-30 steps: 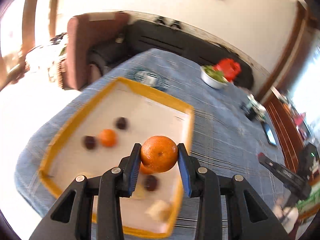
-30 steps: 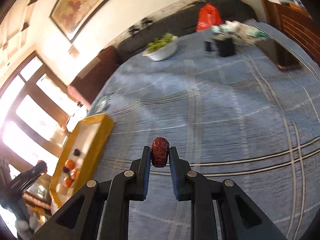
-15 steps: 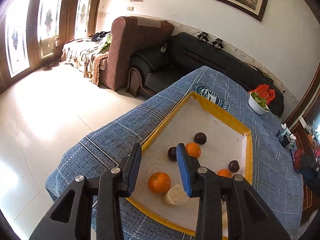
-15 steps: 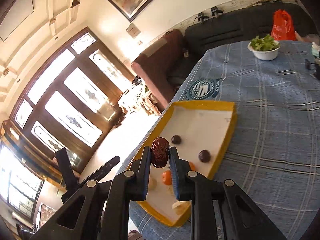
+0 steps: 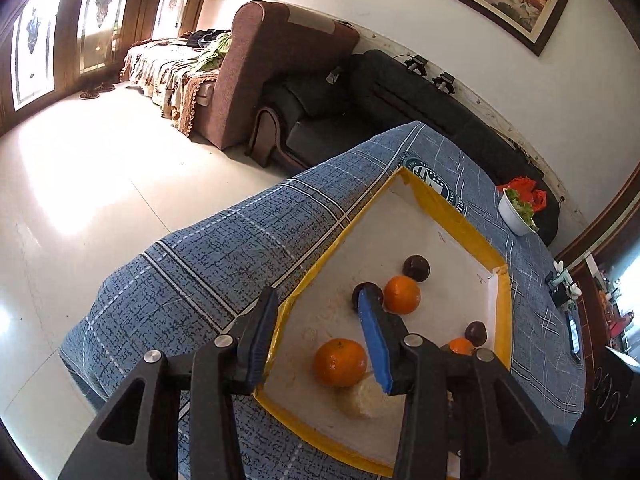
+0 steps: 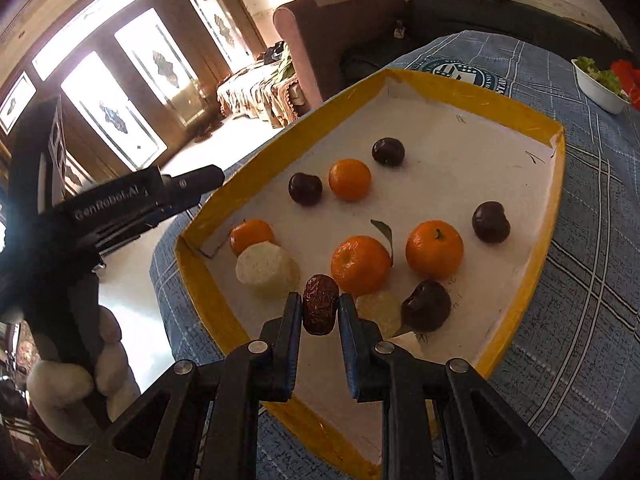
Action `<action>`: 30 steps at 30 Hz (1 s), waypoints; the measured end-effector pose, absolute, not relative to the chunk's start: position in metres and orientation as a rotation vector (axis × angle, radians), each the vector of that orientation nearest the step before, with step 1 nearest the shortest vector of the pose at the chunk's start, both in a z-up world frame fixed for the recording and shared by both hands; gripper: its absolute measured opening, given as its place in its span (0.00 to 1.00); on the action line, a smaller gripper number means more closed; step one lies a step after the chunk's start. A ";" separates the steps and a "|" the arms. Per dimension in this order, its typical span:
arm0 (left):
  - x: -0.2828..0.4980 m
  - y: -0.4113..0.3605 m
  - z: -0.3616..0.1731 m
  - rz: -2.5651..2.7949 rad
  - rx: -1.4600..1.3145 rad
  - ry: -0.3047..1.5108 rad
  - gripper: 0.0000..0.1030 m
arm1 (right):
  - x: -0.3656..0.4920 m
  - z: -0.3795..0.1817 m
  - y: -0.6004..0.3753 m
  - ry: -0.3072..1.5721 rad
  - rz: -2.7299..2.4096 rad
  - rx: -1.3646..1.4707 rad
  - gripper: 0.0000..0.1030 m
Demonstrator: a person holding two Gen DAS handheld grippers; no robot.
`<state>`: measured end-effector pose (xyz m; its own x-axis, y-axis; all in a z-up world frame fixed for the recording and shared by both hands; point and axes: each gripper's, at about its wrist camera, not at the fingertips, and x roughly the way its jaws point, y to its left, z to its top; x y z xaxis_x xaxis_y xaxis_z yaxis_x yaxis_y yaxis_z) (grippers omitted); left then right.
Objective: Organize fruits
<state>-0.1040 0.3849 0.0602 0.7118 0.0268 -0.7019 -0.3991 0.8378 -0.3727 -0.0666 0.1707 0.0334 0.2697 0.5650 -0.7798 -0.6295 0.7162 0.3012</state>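
The right gripper (image 6: 320, 312) is clamped on a wrinkled red-brown date (image 6: 319, 309), held upright between the blue pads above the near part of the yellow-rimmed tray (image 6: 558, 200) — a thing only the right wrist view shows. That view also gives the fuller count of what lies in the tray: four oranges, among them one with a leaf (image 6: 361, 264) and a stemmed one (image 6: 434, 249) just beside it, several dark round fruits such as the one near the right wall (image 6: 490, 222), and a pale rough-textured lump (image 6: 264, 267) touching a small orange (image 6: 251, 235) near the left corner. At the left edge of the same view a gloved hand (image 6: 68, 364) grips the handle of the other tool. The left wrist view shows what the right cannot: the left gripper (image 5: 320, 340) with its jaws spread apart and nothing between them, hovering over the tray's near left rim (image 5: 320, 436), an orange (image 5: 339, 362) on the tray floor seen through the gap. The right finger there covers part of one dark fruit (image 5: 367, 293), most of a small orange (image 5: 460, 346) and part of the pale lump. Beyond the tray, on the blue plaid tablecloth (image 5: 224, 248), stands a white bowl of greens (image 5: 516, 214), cut off by the frame edge in the right wrist view. A second pale piece (image 6: 380, 310) behind the right finger is too hidden to identify.
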 end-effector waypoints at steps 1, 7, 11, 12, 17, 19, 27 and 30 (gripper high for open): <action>-0.104 0.386 0.061 0.248 -0.538 0.746 0.42 | -0.068 0.032 0.174 1.016 0.808 -0.093 0.21; -0.107 0.384 0.063 0.234 -0.537 0.742 0.48 | -0.068 0.026 0.186 1.014 0.791 -0.145 0.21; -0.109 0.380 0.065 0.232 -0.531 0.739 0.58 | -0.064 0.025 0.181 1.026 0.790 -0.115 0.32; -0.109 0.379 0.065 0.231 -0.530 0.739 0.58 | -0.064 0.027 0.178 1.020 0.794 -0.108 0.33; -0.111 0.366 0.072 0.246 -0.491 0.735 0.63 | -0.066 0.039 0.164 0.983 0.785 -0.067 0.36; -0.112 0.359 0.076 0.254 -0.464 0.731 0.65 | -0.066 0.043 0.152 0.971 0.769 -0.035 0.40; -0.109 0.299 0.091 0.235 -0.295 0.723 0.70 | -0.073 0.045 0.100 0.966 0.700 0.072 0.41; -0.108 0.270 0.096 0.209 -0.217 0.721 0.72 | -0.078 0.052 0.083 0.944 0.683 0.114 0.44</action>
<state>-0.1080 0.2697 0.0962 0.7325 0.1143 -0.6711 -0.2628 0.9569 -0.1239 -0.0781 0.0826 0.0520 0.3955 0.5851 -0.7079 -0.4890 0.7866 0.3769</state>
